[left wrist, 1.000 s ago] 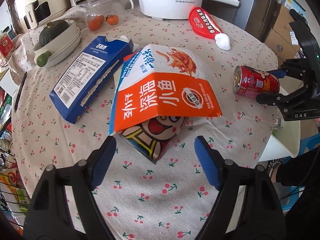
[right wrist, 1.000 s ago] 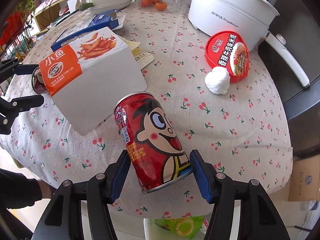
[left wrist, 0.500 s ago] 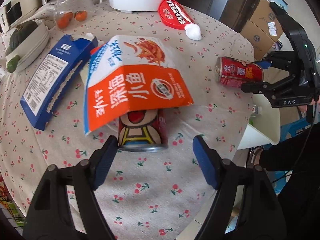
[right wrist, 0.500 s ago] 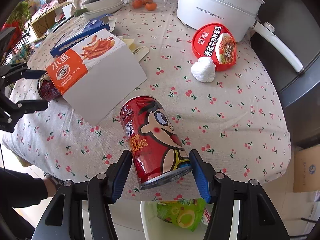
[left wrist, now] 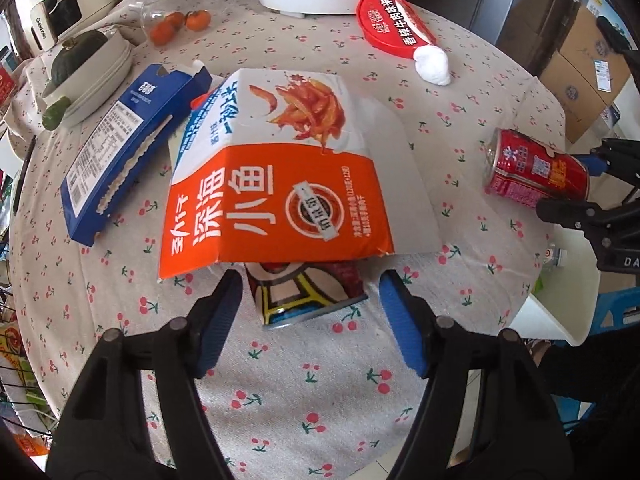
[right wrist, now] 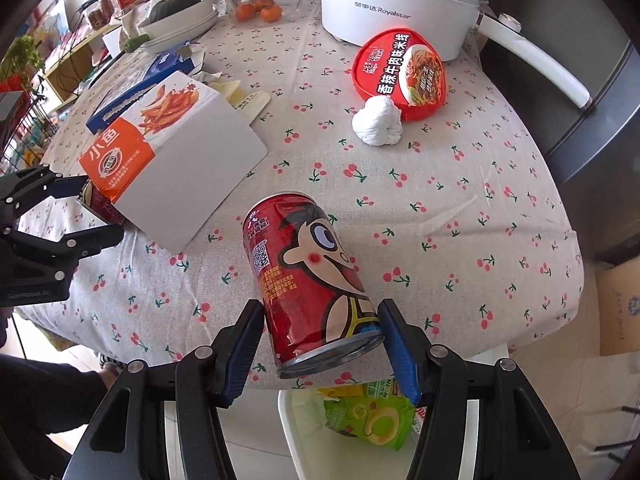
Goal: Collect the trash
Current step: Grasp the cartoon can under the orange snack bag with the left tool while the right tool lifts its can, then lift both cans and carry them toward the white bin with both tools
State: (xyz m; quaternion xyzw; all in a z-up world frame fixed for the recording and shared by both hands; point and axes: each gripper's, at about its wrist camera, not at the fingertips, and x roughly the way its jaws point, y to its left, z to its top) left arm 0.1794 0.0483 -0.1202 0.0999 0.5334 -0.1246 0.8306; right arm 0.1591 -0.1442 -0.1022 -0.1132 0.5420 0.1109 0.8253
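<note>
My right gripper (right wrist: pixel 320 350) is shut on a red cartoon can (right wrist: pixel 308 280) and holds it over the table's near edge, above a white bin (right wrist: pixel 304 432). That held can also shows in the left wrist view (left wrist: pixel 536 174). My left gripper (left wrist: pixel 312 320) is open, its fingers either side of a second cartoon can (left wrist: pixel 308 292) that lies half hidden under an orange-and-white snack box (left wrist: pixel 280 176). In the right wrist view this second can (right wrist: pixel 98 204) peeks from under the box (right wrist: pixel 172 160), between the left gripper's fingers.
A blue carton (left wrist: pixel 128 148), red noodle-cup lid (left wrist: pixel 392 20) and white tissue wad (left wrist: pixel 432 66) lie on the cherry-print tablecloth (left wrist: pixel 280 380). A white electric pot (right wrist: pixel 400 0), glass jar of oranges (left wrist: pixel 176 12) and bowl with squash (left wrist: pixel 88 68) stand at the back. The bin holds a green wrapper (right wrist: pixel 368 416).
My left gripper has closed in on the can under the snack box, which now sits between its fingers. My right gripper has carried its can back over the table edge, above the bin.
</note>
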